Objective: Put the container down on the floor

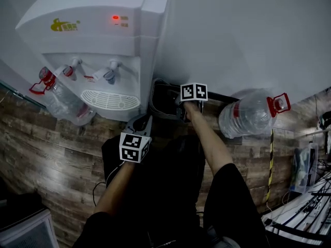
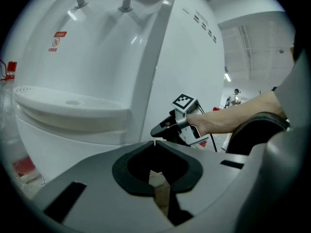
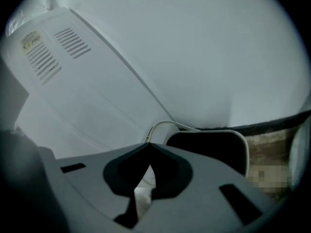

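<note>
Dark container [image 3: 214, 131] on floor [image 1: 41, 154] beside water dispenser [image 1: 93, 40]: contents unreadable, part hidden. Left tool [image 2: 154, 142], right tool [image 3: 149, 143]: clenched, empty.

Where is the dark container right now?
Head view, centre: the dark container stands right of the water dispenser, against the white wall, beside the right gripper.

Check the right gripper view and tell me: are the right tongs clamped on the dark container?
No: the right tongs are shut with nothing between them, and the dark container sits beyond their tips.
</note>
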{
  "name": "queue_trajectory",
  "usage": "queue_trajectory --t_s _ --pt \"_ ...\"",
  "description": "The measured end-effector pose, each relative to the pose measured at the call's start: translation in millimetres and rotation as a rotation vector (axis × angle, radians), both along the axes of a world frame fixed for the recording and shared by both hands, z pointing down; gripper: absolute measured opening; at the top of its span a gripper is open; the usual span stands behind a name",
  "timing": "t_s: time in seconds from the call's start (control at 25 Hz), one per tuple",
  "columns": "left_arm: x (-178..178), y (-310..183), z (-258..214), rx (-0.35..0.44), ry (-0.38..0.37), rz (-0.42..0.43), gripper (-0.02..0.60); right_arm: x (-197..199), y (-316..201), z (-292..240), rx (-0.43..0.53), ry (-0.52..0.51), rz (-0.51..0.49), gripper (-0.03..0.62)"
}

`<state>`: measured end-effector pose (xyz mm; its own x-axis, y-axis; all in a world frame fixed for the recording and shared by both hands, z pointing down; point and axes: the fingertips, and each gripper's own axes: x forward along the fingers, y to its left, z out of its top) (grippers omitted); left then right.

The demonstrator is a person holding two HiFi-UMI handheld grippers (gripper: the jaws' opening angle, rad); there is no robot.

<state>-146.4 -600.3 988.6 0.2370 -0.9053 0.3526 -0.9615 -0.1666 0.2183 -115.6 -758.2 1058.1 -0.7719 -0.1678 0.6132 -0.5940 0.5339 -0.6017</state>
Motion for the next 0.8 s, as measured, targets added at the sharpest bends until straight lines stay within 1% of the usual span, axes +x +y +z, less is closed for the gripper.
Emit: queue_trajectory --t_s 0.2,0.36,0.48,0.6,0.68,0.8 --pt "0 -4 -3 0.014 -0.001 0.002 0.021 27 -14 -15 0.168 0.086 0.034 0.011" --pt "8 -9 -10 0.037 -0.015 0.015 0.021 41 -19 -31 0.323 0.17 0.026 0.011" --pt "15 -13 -20 0.052 -0.022 0.04 0.02 46 -22 -51 0.429 0.193 0.034 0.011" --pt "21 -20 -34 0.06 -0.029 0.038 0.02 46 -21 -77 0.53 0.205 0.036 0.011" --pt "28 -25 -47 0.06 -0.042 0.037 0.02 49 -20 -98 0.567 0.201 0.035 0.011" --pt "39 -32 -75 0.042 -0.052 0.052 0.02 51 -17 -131 0.595 0.204 0.015 0.011"
